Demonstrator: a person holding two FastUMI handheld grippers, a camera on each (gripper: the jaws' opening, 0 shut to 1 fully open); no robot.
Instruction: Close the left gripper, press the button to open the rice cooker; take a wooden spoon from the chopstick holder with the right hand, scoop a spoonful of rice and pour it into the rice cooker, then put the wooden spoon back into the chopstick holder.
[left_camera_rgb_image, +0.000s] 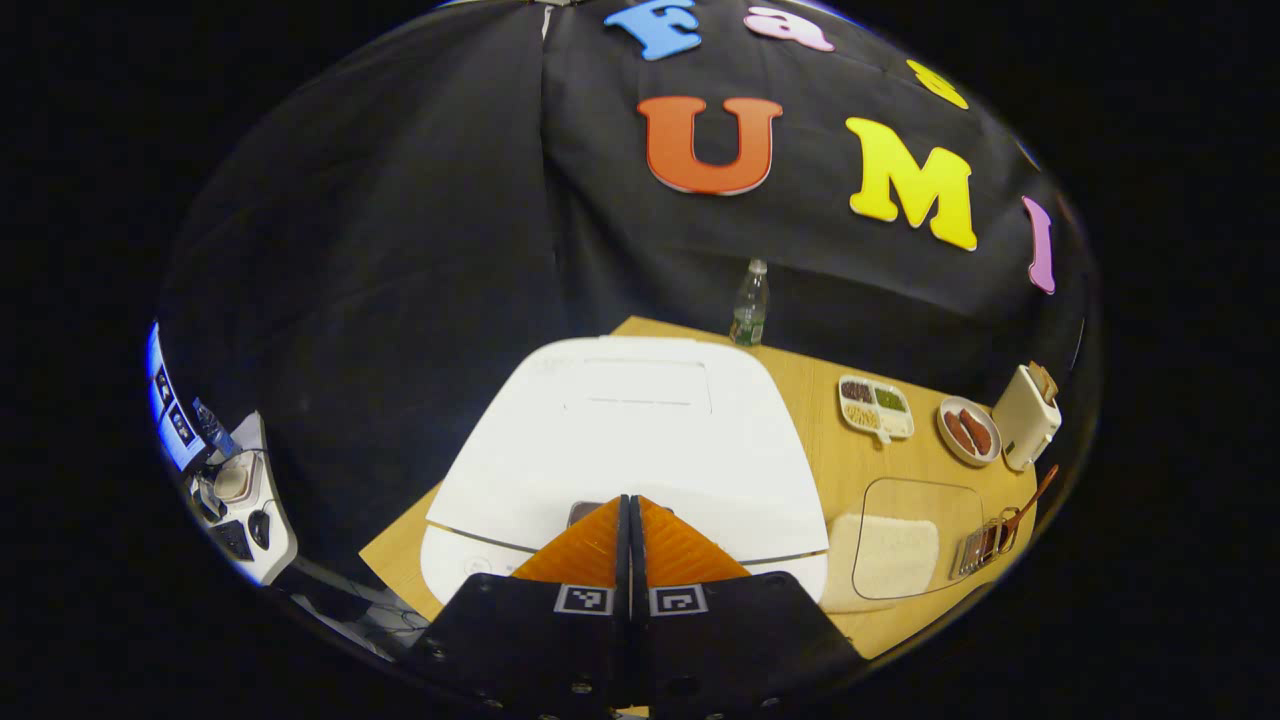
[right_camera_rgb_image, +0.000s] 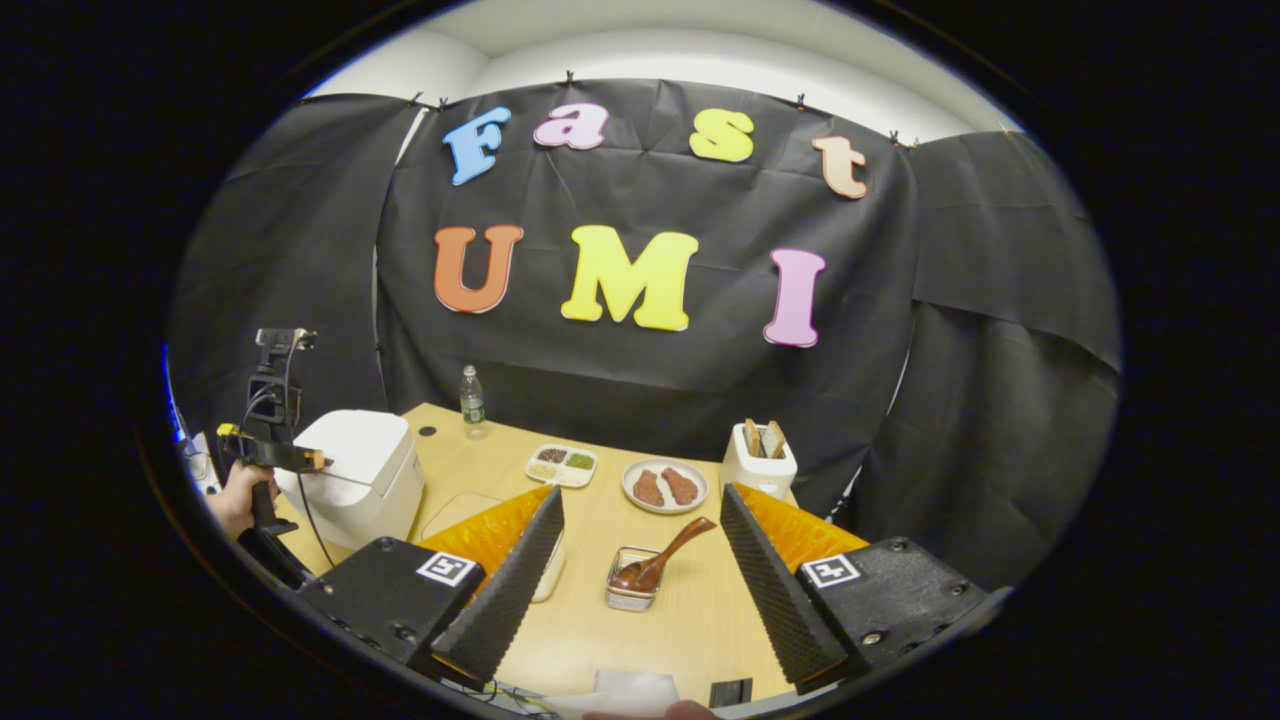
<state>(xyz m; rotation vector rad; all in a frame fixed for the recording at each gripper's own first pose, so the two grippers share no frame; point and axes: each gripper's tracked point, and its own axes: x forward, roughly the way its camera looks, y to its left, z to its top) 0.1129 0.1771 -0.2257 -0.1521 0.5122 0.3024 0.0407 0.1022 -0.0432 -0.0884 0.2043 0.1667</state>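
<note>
Pressing its closed fingers together, the left gripper (left_camera_rgb_image: 630, 510) sits at the front edge of the shut rice cooker (left_camera_rgb_image: 630, 430). Right of the cooker, the right gripper view shows the wide-open right gripper (right_camera_rgb_image: 640, 540) facing the wooden spoon (right_camera_rgb_image: 662, 562), which leans in the chopstick holder (right_camera_rgb_image: 628, 597).

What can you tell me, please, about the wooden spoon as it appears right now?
The wooden spoon is a dark reddish-brown wood with a glossy look, a rounded bowl and a slim, slightly curved handle. Its bowl sits down inside the small metal chopstick holder on the table, and the handle leans out up and to the right, toward the plate. Nothing grips it: the right claw is open, its fingers spread well to either side. In the left gripper view it also shows, small, near the right edge.
</note>
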